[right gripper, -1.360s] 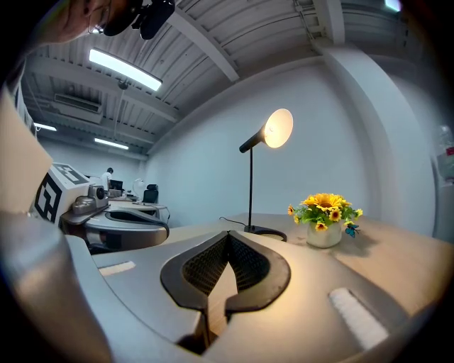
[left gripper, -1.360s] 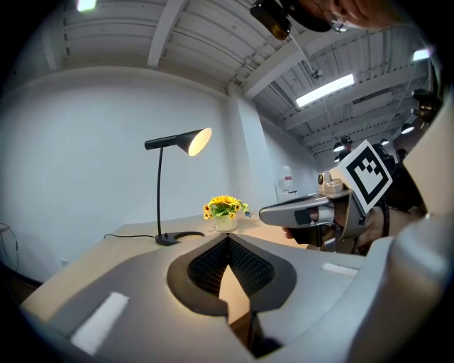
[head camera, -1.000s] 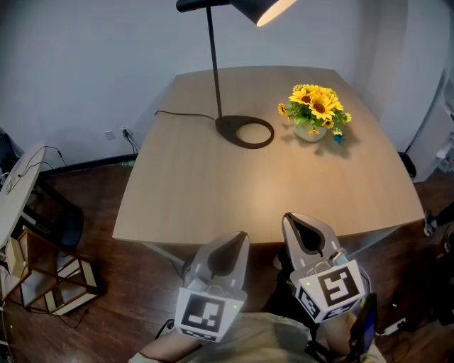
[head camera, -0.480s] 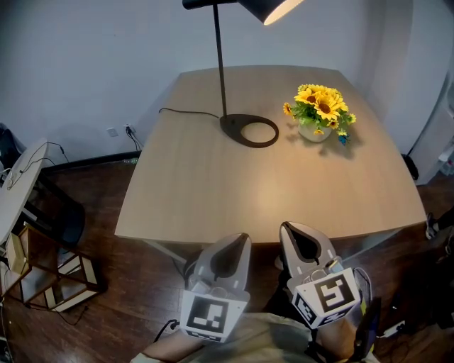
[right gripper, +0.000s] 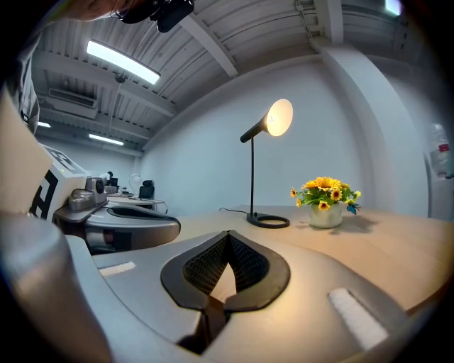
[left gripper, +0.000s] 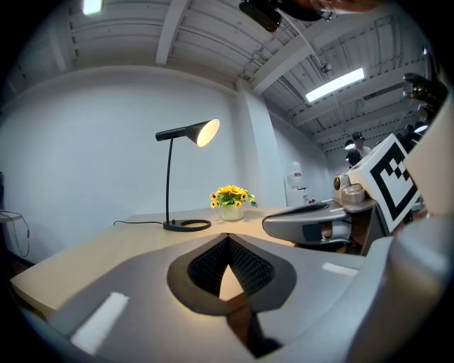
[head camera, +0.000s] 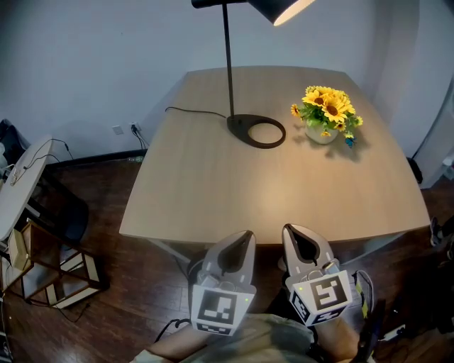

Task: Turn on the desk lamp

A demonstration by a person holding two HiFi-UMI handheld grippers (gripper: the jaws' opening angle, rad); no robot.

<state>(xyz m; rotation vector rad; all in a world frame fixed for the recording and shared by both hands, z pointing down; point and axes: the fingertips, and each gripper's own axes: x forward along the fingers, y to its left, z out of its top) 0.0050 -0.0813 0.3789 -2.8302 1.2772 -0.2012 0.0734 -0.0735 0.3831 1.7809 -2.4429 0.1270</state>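
A black desk lamp (head camera: pixel 229 64) stands at the far side of the wooden table (head camera: pixel 213 191), its ring base (head camera: pixel 256 131) on the top and its shade (head camera: pixel 284 8) glowing; the lit shade (left gripper: pixel 206 132) also shows in the left gripper view and as a bright shade (right gripper: pixel 277 117) in the right gripper view. My left gripper (head camera: pixel 235 249) and right gripper (head camera: pixel 300 242) hang side by side off the table's near edge, well short of the lamp. Both have their jaws closed together with nothing between them.
A white pot of sunflowers (head camera: pixel 326 113) stands right of the lamp base. The lamp's cord (head camera: pixel 191 111) runs off the table's left edge. A wire stool (head camera: pixel 50 273) and another table's edge (head camera: pixel 18 188) are on the floor at left.
The view has shifted slightly, so lamp and flowers sit a little further right and lower in the picture. Both grippers stay shut at the near edge.
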